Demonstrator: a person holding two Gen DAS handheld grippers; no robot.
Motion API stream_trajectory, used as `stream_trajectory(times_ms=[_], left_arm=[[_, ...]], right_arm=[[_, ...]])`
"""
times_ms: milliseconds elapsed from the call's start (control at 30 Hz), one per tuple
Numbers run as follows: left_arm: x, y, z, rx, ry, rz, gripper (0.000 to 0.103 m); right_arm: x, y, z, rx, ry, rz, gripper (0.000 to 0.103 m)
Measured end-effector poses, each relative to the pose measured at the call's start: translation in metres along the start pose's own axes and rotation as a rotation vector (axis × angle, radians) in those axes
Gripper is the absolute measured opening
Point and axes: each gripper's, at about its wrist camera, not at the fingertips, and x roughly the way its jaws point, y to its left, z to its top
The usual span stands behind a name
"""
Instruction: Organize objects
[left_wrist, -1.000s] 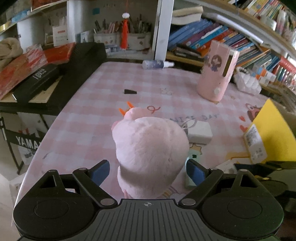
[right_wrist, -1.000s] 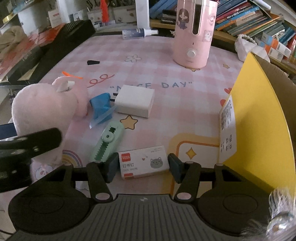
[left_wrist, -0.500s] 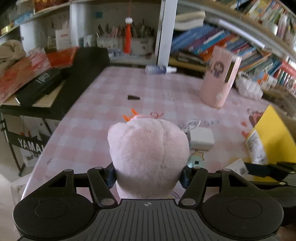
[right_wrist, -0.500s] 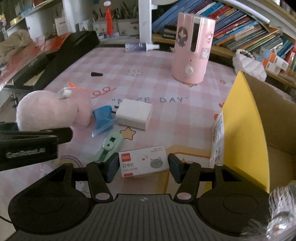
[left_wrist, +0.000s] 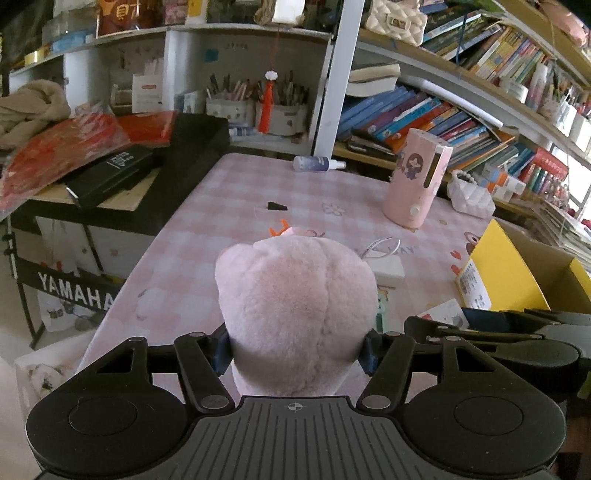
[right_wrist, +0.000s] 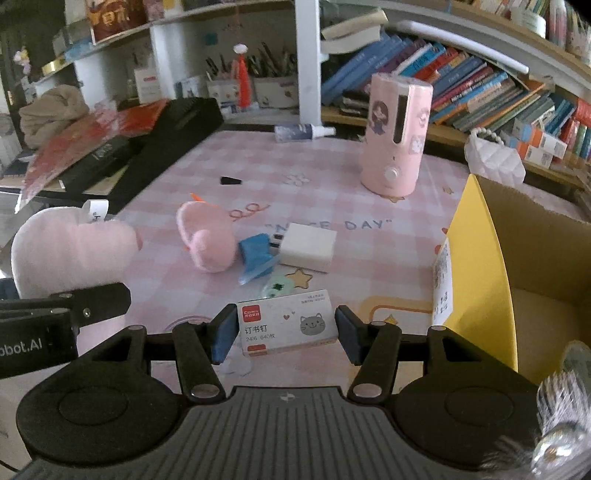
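Both grippers now lifted | left gripper (left_wrist: 297, 349) clamps pink plush (left_wrist: 295, 299) | right gripper (right_wrist: 284, 330) clamps staple box (right_wrist: 286, 325) | cardboard box (right_wrist: 476, 266) looks empty | charger (right_wrist: 308, 245), small plush (right_wrist: 207, 236) remain on table (right_wrist: 332, 192)

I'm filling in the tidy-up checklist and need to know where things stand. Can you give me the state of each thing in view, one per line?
Left tongs: shut on the pink plush toy, lifted off the table.
Right tongs: shut on the staples box.
Yellow cardboard box: open, flap up.
White charger: lying flat on the table.
Pink humidifier: standing upright.
Spray bottle: lying on its side.
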Motion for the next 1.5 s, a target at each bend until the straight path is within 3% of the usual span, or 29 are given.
stream_trajectory(times_ms=[767,1500], left_arm=[[-0.095,0.021,-0.074,0.042,0.008,-0.065,0.063],[-0.123,-0.019,-0.114,0.192,0.049,-0.225,0.063]], right_arm=[[-0.097,0.049,-0.086,0.049,-0.019,-0.032,0.054],[-0.159,0.027,-0.155,0.226,-0.016,-0.17,0.054]])
